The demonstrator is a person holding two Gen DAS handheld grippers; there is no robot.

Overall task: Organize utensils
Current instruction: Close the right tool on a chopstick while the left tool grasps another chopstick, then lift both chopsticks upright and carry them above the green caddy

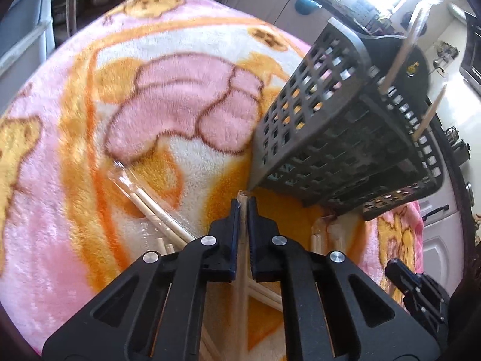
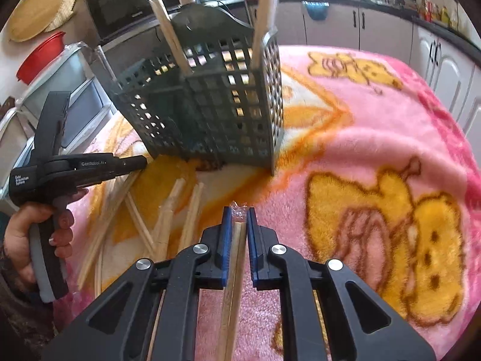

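The lower ends of the wrapped chopsticks (image 1: 243, 240) pinched in the left gripper (image 1: 243, 203) ran out of sight beneath its body, and the pair (image 2: 233, 285) in the right gripper (image 2: 239, 213) likewise passed off the bottom edge. The dark basket (image 2: 210, 99) hid the lower parts of the chopsticks (image 2: 171, 36) standing in it, and whatever lay at its bottom could not be told through the lattice. The person's hand (image 2: 45, 234) was cut by the left edge, and the counter clutter (image 2: 430, 9) behind was too small to name.
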